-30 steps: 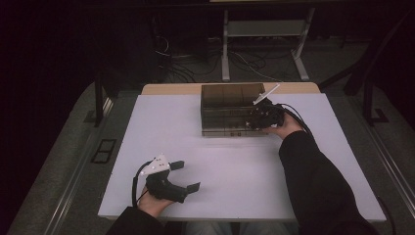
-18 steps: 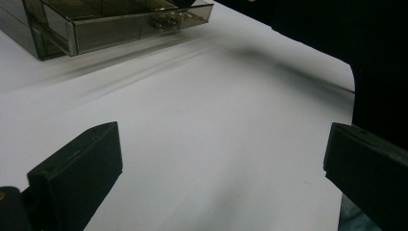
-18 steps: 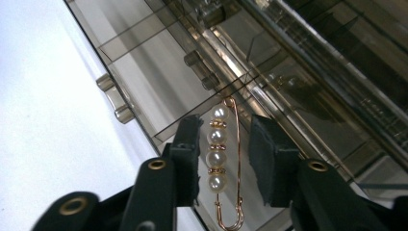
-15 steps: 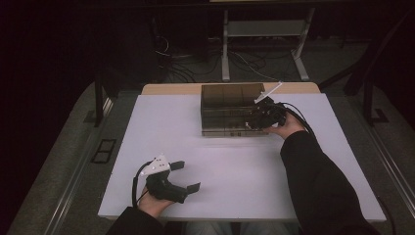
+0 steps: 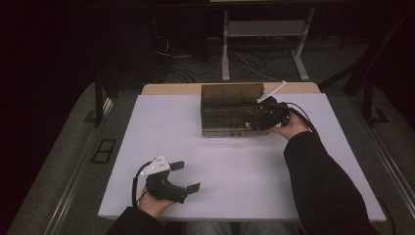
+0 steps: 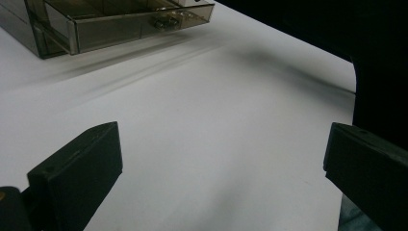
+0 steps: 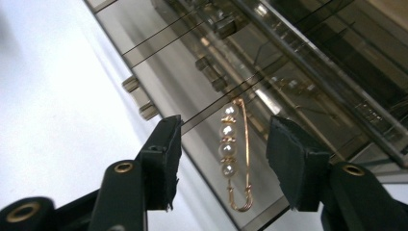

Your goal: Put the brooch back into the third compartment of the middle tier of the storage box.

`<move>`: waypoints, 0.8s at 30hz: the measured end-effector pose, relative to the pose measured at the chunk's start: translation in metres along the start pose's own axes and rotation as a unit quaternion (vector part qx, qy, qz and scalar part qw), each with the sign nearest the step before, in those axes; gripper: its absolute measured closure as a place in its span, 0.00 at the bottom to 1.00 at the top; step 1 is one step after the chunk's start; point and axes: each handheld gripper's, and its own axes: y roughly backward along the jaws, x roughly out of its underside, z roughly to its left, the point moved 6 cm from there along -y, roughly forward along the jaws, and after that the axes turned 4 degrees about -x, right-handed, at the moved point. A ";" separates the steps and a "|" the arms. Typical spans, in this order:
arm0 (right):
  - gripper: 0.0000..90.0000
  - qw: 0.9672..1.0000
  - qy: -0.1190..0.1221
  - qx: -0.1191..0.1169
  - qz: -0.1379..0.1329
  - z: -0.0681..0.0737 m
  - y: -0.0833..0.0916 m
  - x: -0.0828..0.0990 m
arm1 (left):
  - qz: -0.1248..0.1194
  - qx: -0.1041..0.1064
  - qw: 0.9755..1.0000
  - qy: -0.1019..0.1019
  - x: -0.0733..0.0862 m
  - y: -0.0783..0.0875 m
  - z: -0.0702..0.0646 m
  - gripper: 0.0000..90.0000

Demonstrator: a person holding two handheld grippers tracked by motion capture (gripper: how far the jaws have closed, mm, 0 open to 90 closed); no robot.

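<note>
Pearl pin, gold with four pearls, lying free between the right gripper and its parted jaws, which have just been opening, neither pad touching it; resting in the pulled-out drawer of the smoky clear drawer box, near that drawer's front corner. Farther out, box at the far middle of the white table. Left gripper near the front edge, jaws wide apart over bare tabletop, holding nothing.
</note>
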 end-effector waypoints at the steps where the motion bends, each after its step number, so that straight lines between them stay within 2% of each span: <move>1: 0.47 1.000 -0.002 -0.001 -0.001 0.001 0.001 0.000 | 0.000 0.000 1.000 0.000 0.000 0.000 0.000 0.00; 11: 0.35 1.000 -0.010 -0.008 -0.010 0.009 0.008 0.005 | -0.002 0.004 1.000 -0.001 0.000 0.000 -0.001 0.00; 15: 0.25 1.000 -0.016 -0.005 -0.011 0.012 0.011 0.010 | -0.002 0.005 1.000 -0.001 -0.001 0.000 -0.002 0.00; 17: 0.20 0.999 -0.027 -0.004 -0.021 0.015 0.014 0.013 | -0.003 0.005 1.000 -0.001 -0.001 0.000 -0.001 0.00; 18: 0.20 0.999 -0.027 -0.004 -0.021 0.015 0.014 0.013 | -0.003 0.005 1.000 -0.001 -0.001 0.000 -0.001 0.00; 20: 0.13 0.999 -0.031 -0.004 -0.026 0.016 0.016 0.015 | -0.003 0.005 1.000 0.000 -0.001 0.000 -0.001 0.00; 24: 0.10 0.998 -0.040 -0.003 -0.041 0.020 0.022 0.019 | -0.003 0.006 1.000 0.000 -0.001 0.000 -0.002 0.00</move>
